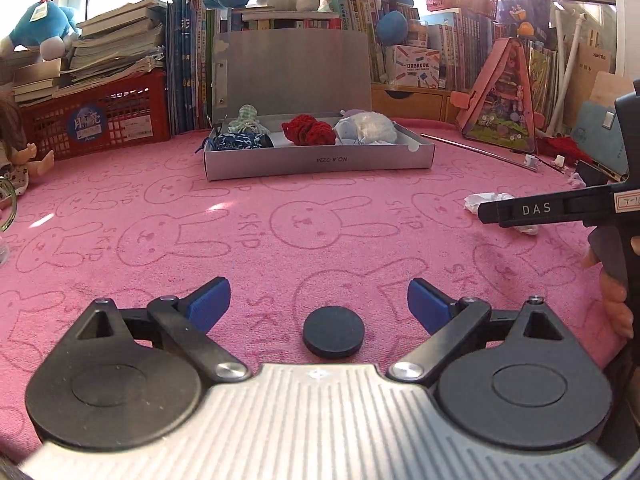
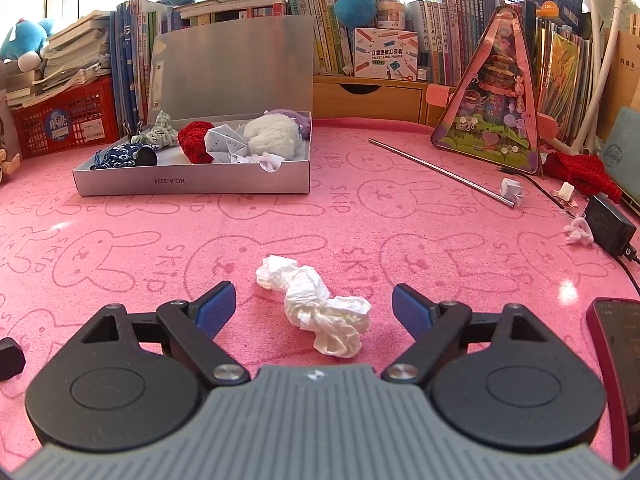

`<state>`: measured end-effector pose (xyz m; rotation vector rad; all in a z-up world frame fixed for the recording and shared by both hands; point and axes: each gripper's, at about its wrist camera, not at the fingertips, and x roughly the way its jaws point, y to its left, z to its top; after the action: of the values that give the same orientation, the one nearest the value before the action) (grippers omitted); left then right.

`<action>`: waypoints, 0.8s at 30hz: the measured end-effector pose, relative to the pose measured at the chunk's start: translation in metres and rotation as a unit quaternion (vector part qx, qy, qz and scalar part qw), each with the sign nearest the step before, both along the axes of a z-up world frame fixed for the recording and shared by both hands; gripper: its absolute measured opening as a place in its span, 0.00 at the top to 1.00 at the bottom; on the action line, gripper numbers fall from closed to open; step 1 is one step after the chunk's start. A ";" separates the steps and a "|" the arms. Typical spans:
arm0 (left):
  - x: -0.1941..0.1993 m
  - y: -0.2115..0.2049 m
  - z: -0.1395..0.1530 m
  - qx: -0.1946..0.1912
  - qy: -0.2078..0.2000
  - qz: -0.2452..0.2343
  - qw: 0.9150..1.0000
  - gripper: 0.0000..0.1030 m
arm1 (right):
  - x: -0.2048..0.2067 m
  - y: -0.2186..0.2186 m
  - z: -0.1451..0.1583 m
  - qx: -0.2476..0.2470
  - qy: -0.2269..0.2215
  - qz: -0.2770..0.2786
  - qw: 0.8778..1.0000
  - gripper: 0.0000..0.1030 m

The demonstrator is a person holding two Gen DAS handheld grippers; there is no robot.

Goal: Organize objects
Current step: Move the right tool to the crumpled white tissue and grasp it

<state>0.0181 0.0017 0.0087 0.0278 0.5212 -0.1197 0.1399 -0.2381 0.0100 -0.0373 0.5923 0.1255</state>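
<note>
**Grippers poised over tissue and disc on pink cloth**

The right gripper (image 2: 314,304), fingers spread wide, sits low with a crumpled white tissue (image 2: 316,308) lying between its blue pads (image 2: 216,308). The tissue's long axis runs diagonally, from ahead of the left finger back toward the right one. The left gripper (image 1: 319,304), also spread apart, frames a flat black disc (image 1: 333,331) between its fingers. Ahead of both stands an open grey box (image 2: 192,184), lid upright, holding a red knitted piece (image 2: 194,142), a white fluffy toy (image 2: 272,136), folded paper (image 2: 222,140) and blue patterned cloth (image 2: 116,158).
</note>
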 end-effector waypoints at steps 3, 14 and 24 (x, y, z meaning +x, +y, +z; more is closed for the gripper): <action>-0.001 0.001 -0.005 -0.002 0.008 0.006 1.000 0.06 | 0.005 0.000 -0.003 -0.001 0.014 -0.008 1.000 0.12; -0.004 -0.004 -0.015 0.011 0.000 0.022 1.000 0.03 | 0.008 0.007 -0.006 -0.021 0.025 -0.010 0.999 0.12; -0.014 -0.002 -0.008 0.010 0.009 0.033 0.999 0.24 | -0.003 0.005 -0.003 -0.009 -0.002 0.018 1.000 0.28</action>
<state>0.0043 -0.0006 0.0009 0.0292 0.5412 -0.0507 0.1373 -0.2334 0.0072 -0.0656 0.5881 0.1559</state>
